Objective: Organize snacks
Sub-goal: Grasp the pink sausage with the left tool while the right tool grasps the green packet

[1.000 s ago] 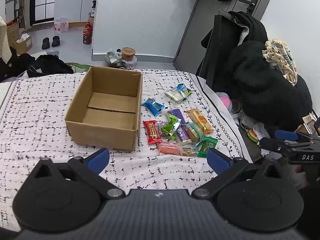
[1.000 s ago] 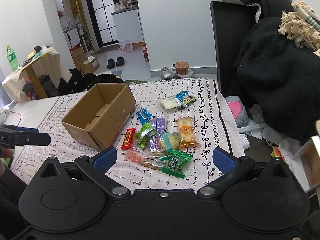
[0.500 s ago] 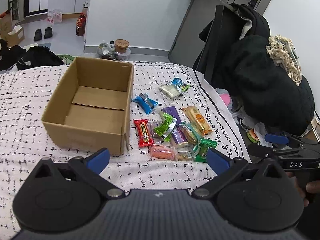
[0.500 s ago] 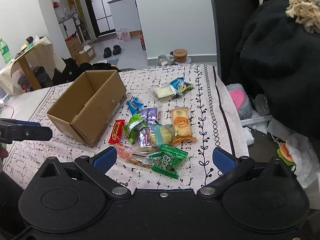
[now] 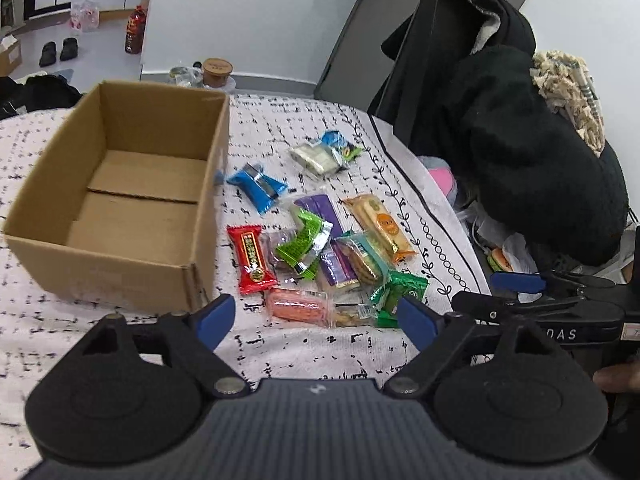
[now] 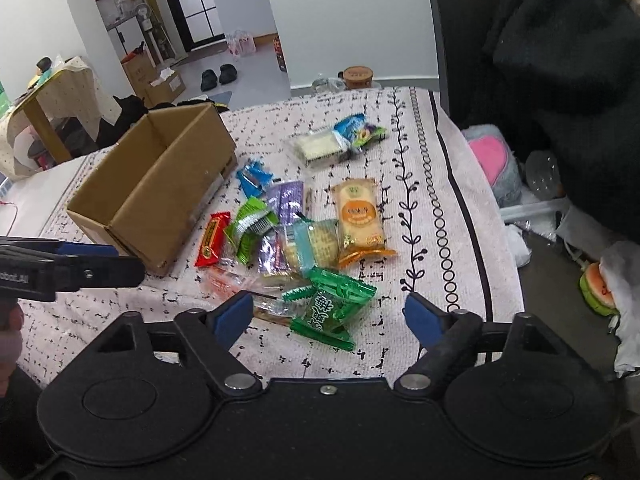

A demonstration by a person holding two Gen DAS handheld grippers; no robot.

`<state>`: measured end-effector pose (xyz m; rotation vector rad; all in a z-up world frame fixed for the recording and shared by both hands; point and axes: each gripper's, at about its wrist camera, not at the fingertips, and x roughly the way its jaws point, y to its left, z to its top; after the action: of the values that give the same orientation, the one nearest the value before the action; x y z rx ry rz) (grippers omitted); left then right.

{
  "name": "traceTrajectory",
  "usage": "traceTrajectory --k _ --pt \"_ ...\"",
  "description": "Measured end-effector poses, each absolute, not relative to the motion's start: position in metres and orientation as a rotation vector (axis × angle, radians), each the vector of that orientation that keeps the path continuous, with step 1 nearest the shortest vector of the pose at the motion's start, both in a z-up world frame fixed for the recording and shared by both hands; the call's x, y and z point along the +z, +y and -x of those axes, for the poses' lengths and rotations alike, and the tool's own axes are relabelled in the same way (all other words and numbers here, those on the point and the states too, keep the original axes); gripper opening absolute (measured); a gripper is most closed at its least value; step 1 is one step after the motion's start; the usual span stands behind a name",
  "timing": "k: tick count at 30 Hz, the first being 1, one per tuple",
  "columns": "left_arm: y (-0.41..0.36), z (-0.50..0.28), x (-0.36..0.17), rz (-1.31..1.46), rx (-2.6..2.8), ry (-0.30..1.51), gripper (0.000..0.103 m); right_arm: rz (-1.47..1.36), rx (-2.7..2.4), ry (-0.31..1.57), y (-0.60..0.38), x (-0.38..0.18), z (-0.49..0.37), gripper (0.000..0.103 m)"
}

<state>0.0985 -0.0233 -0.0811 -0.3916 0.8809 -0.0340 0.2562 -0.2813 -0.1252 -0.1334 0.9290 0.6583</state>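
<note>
An open, empty cardboard box [image 5: 120, 272] stands on the patterned cloth, left of a pile of several wrapped snacks. The pile includes a red bar [image 5: 251, 259], a pink pack [image 5: 298, 304], a green pack [image 6: 328, 304] and an orange cake pack [image 6: 360, 220]. My left gripper [image 5: 316, 318] hovers above the pile's near edge over the pink pack. Its jaws are closing with nothing gripped between them. My right gripper [image 6: 328, 316] hangs over the green pack. Its jaws are closing too and hold nothing. Each gripper appears from the side in the other's view, the right gripper [image 5: 474, 290] and the left gripper [image 6: 128, 260].
The cloth's right edge [image 6: 500, 240] drops to a floor cluttered with a pink plush [image 6: 490, 156] and a burger toy [image 6: 598, 286]. Black coats [image 5: 532, 148] hang on a chair at the right. A blue pack [image 5: 258, 186] lies by the box wall.
Both grippers have come down and closer to the snack pile, which now looks larger. The jaws of both have narrowed. No snack has moved.
</note>
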Motion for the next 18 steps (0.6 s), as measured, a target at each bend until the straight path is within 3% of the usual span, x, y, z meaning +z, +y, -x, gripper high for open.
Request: traceTrajectory --k 4,18 --pt "-0.027 -0.109 -0.097 0.400 -0.042 0.901 0.083 0.134 0.652 0.961 -0.278 -0.135 -0.262 0.070" --pt "-0.037 -0.144 -0.144 0.395 -0.028 0.955 0.076 0.082 0.624 1.008 -0.269 -0.163 -0.278 0.063"
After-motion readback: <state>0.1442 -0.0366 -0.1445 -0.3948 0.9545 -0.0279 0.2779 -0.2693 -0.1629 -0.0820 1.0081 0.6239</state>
